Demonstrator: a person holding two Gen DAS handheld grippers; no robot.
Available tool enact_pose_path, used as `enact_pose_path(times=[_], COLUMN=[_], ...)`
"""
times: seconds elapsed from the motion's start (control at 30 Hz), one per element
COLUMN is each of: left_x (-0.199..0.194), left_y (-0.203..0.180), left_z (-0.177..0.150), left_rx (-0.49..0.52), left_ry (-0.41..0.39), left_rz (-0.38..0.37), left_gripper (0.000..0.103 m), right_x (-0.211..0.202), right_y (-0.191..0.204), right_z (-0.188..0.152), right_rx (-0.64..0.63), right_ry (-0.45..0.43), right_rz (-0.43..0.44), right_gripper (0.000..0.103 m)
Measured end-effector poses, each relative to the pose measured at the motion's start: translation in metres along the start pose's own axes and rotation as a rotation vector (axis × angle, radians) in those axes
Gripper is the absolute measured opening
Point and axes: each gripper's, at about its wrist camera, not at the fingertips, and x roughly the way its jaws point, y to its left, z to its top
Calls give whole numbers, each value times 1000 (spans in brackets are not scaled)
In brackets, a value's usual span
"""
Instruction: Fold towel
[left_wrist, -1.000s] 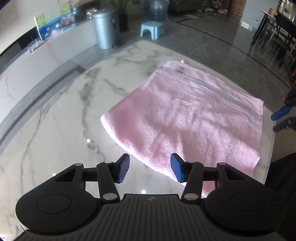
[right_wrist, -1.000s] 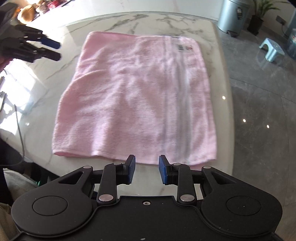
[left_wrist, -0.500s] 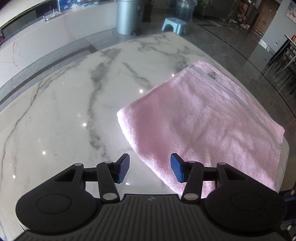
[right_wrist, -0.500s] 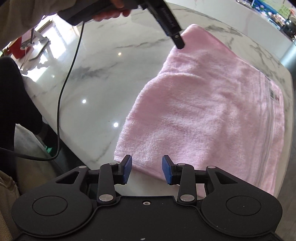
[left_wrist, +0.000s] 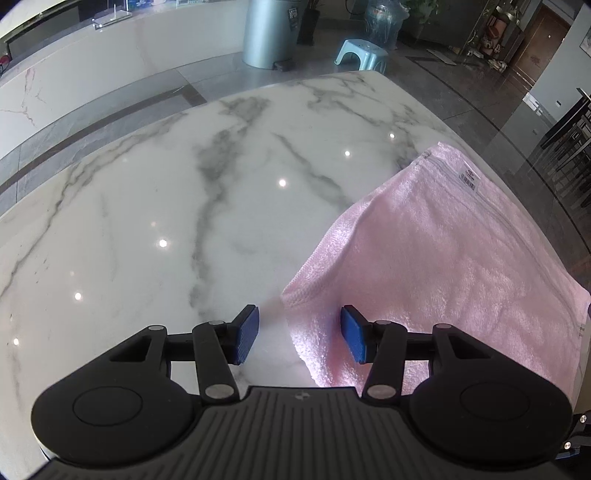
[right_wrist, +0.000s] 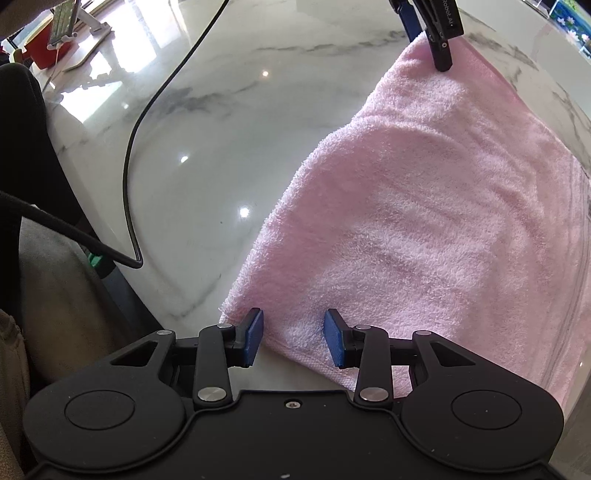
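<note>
Left gripper (left_wrist: 299, 334) fingers apart, just closing over towel (left_wrist: 443, 266) corner, right gripper (right_wrist: 293, 338) fingers narrower, closing astride near corner, nothing pinched, marble table (left_wrist: 184, 221).

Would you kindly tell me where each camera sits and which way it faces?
Left wrist: behind the left claw, looking down at the pink towel corner on the marble table.
Right wrist: behind the right claw, over another towel corner; a cable shows.
Shared: towel, table; the left claw appears top of the right view.

A right hand-held gripper (right_wrist: 293, 338), jaws just narrowed but apart, straddles the near corner of a pink towel (right_wrist: 424, 221) on a marble counter (right_wrist: 221, 129); the left hand-held gripper (right_wrist: 430, 35) meets the far corner.
</note>
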Motion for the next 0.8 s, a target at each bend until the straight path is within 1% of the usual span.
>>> enact_pose_path(times=[0.03, 0.07, 0.1, 0.13, 0.17, 0.27, 0.4, 0.5, 0.63, 0.8], left_x=[0, 0, 0, 0, 0, 3, 4, 3, -2, -14], left_y=[-2, -4, -7, -8, -9, -16, -16, -13, -1, 30], left_z=[-1, -1, -2, -1, -1, 3, 5, 4, 1, -12], left_rx=[12, 24, 26, 21, 14, 37, 48, 68, 88, 85], left_ry=[-1, -3, -2, 0, 1, -3, 0, 0, 14, 25], left_rz=[8, 16, 32, 39, 45, 89, 99, 114, 157, 203], left_gripper=[35, 25, 20, 13, 10, 9, 8, 8, 9, 9], right_x=[0, 0, 0, 0, 0, 0, -1, -2, -1, 3], right_y=[3, 4, 6, 9, 10, 15, 17, 19, 26, 42], right_z=[0, 0, 1, 0, 0, -1, -3, 3, 18, 47], right_rx=[-24, -31, -42, -59, -70, -97, -95, -66, -61, -97], right_ry=[9, 14, 20, 25, 26, 45, 53, 36, 5, -22], right_rz=[-17, -21, -23, -29, -34, -33, -29, 0, 22, 53], right_gripper=[23, 13, 10, 10, 8, 8, 8, 8, 8, 8])
